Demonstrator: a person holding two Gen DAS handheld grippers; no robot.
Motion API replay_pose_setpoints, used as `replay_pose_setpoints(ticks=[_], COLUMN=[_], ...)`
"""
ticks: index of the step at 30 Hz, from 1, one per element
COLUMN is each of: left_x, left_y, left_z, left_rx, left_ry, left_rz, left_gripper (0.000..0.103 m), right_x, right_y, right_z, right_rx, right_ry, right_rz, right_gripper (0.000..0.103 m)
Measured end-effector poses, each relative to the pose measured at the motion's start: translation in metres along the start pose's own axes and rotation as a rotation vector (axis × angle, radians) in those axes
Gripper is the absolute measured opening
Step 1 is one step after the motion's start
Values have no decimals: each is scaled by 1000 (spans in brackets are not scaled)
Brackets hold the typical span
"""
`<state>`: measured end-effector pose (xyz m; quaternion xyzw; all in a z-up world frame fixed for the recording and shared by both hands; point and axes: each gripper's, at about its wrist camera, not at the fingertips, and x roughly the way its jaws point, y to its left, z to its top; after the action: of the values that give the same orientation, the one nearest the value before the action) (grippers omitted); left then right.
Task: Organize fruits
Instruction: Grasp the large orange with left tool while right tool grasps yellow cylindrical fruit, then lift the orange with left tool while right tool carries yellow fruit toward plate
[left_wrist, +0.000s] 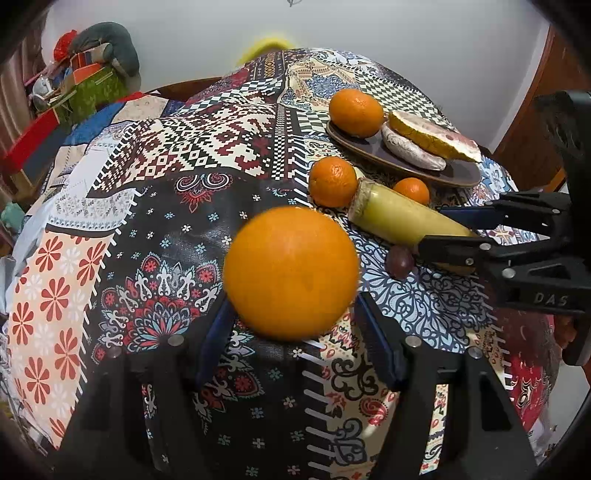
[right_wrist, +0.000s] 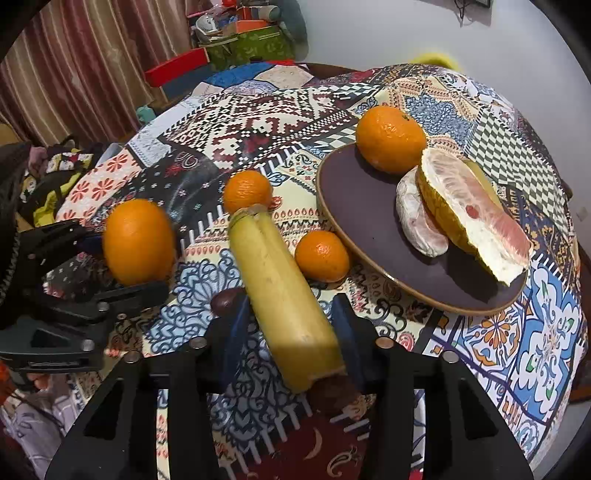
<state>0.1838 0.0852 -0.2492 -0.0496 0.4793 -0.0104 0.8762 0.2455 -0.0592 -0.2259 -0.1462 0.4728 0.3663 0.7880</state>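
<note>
Three items on the plate: the brown oval plate (right_wrist: 354, 206) holds one mandarin (right_wrist: 390, 138) at its far end, a cut pomelo wedge (right_wrist: 472, 210) with pink flesh showing, and a peeled pomelo segment (right_wrist: 417, 218) leaning against the wedge.
Plate, other view: the same dish (left_wrist: 461, 173) lies at the far right of the table.
Loose fruit: two small mandarins lie on the cloth just beside the plate's near rim, one (right_wrist: 246, 190) at the banana's stem end, the other (right_wrist: 322, 255) between banana and plate; a dark, date-like fruit (right_wrist: 226, 301) lies next to the banana.
Left gripper (left_wrist: 291, 325): its blue-padded fingers sit on either side of a large orange (left_wrist: 291, 273) and appear to hold it off the cloth.
Right gripper (right_wrist: 291, 325): fingers flank a banana (right_wrist: 280, 295) that points toward the plate; whether the pads press on it cannot be told.
Edges and room: the patchwork tablecloth (left_wrist: 166, 177) is bare to the left of the orange; the table edge falls away close behind the plate on the right.
Writing: white letters "DAS" on the right gripper's black body, seen from the left wrist.
Background: boxes and clutter (right_wrist: 243, 40) stand beyond the far table edge by a striped curtain (right_wrist: 74, 55).
</note>
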Motion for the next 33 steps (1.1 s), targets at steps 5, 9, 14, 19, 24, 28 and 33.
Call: replay_pose_setpoints(ticks=[5, 9, 14, 19, 24, 28, 33], left_x=[-1, -4, -10, -10, -4, -1, 4], left_y=[7, 14, 22, 27, 28, 24, 19], left_z=[5, 6, 4, 11, 18, 26, 32], left_rx=[-31, -65, -84, -129, -146, -128, -110], left_ry=[8, 14, 16, 12, 15, 2, -24], left_rz=[-41, -73, -92, -117, -104, -79, -45], left_gripper=[66, 66, 67, 79, 80, 80, 80], right_x=[-4, 2, 6, -14, -44, -65, -82], right_y=[-2, 4, 1, 7, 12, 8, -10], right_z=[-1, 1, 1, 3, 8, -1, -16], right_rx=[13, -7, 16, 12, 21, 18, 80], right_ry=[9, 35, 32, -27, -103, -137, -169], right_rz=[16, -15, 8, 12, -23, -57, -75], right_gripper=[36, 40, 37, 34, 33, 33, 33])
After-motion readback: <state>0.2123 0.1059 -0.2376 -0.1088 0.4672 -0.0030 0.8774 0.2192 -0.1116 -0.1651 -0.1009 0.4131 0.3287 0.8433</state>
